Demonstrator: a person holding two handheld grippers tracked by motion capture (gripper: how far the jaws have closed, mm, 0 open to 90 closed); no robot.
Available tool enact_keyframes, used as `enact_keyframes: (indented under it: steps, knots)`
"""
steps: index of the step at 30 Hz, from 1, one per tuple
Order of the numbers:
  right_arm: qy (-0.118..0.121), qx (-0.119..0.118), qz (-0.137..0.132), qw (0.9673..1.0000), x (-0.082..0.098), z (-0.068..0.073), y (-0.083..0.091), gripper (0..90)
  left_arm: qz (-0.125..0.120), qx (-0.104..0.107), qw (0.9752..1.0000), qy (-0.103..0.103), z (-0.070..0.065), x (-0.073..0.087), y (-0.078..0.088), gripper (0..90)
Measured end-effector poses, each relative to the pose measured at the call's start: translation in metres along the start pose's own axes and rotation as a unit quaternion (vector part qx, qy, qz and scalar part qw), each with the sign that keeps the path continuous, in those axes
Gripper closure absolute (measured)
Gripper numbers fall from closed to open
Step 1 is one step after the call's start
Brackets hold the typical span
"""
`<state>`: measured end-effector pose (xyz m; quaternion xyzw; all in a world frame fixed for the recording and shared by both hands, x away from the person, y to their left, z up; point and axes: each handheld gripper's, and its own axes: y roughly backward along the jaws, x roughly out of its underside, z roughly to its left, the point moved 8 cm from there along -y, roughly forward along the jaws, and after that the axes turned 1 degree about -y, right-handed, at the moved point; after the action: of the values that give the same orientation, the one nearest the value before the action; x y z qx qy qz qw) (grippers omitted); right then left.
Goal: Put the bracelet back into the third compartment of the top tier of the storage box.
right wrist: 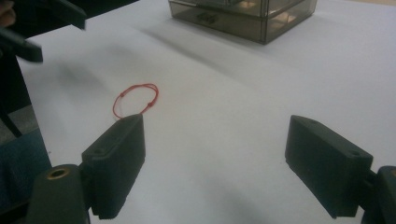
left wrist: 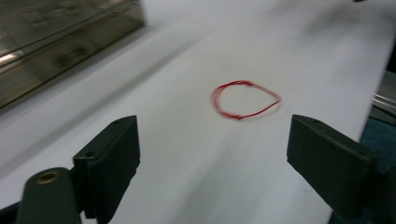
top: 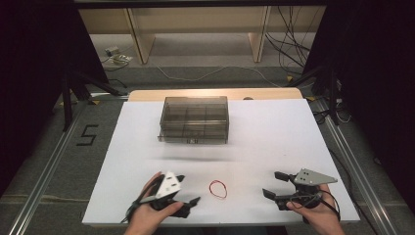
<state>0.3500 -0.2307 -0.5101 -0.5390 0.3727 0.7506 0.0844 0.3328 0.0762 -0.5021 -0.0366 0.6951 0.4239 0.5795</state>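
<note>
Lying flat on the white table (top: 274,132), near its near edge and between the two grippers, is a thin red loop (top: 218,189) that looks like a rubber band or a knotted cord. It sits well apart from the smoky, see-through compartment box (top: 195,119) at the far middle of the table.

The left gripper (top: 188,192) hovers just left of the loop, its jaws spread wide with nothing between them; in the left gripper view the loop lies ahead between the two jaws. The right gripper (top: 274,185) waits to the right of the loop, jaws also spread and empty, and in its own view the loop sits just beyond its left jaw.

By my judgement the loop is very light, limp and springy, so it will flop and change shape as soon as it is lifted, and may slide on the smooth table rather than rise. It is too thin to grab from the side. The best hold seems to be pinching one strand of the loop (left wrist: 243,101) from above, perhaps at one of the small knots or kinks where it stands slightly proud.
</note>
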Motion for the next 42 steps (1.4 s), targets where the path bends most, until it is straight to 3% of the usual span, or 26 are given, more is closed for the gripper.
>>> enact_keyframes:
  steps: [3, 6, 11, 16, 24, 27, 30, 35, 42]
  knots:
    - [0.003, -0.001, -0.001, 1.0000, -0.002, 0.001, -0.002, 20.0, 0.002, -0.012, 0.9995, 0.028, 0.013, 0.017, 0.009, 15.8]
    - [0.003, -0.002, -0.005, 1.0000, -0.005, 0.004, -0.004, 19.8, 0.002, -0.023, 0.9994, 0.024, 0.020, 0.018, 0.010, 15.8]
    - [0.036, -0.019, 0.008, 0.9991, -0.013, 0.021, -0.021, 20.7, 0.000, -0.021, 0.9992, 0.033, 0.025, 0.021, 0.012, 15.9]
    - [0.059, -0.032, 0.019, 0.9975, -0.016, 0.032, -0.035, 27.1, 0.003, -0.016, 0.9992, 0.037, 0.027, 0.024, 0.010, 16.2]
    - [0.102, -0.057, 0.056, 0.9915, -0.020, 0.052, -0.068, 50.8, 0.000, -0.026, 0.9990, 0.038, 0.032, 0.025, 0.009, 17.4]
    - [0.112, -0.065, 0.067, 0.9893, -0.021, 0.058, -0.078, 53.0, 0.009, -0.024, 0.9990, 0.035, 0.032, 0.028, 0.008, 17.5]
    - [0.126, -0.083, 0.083, 0.9851, -0.020, 0.070, -0.096, 57.9, 0.009, -0.027, 0.9989, 0.037, 0.034, 0.028, 0.008, 17.5]
    - [0.132, -0.097, 0.105, 0.9809, -0.018, 0.080, -0.112, 62.2, 0.013, -0.028, 0.9988, 0.037, 0.035, 0.030, 0.007, 17.6]
    - [0.134, -0.106, 0.127, 0.9770, -0.011, 0.085, -0.118, 67.0, 0.013, -0.030, 0.9989, 0.033, 0.035, 0.030, 0.007, 17.6]
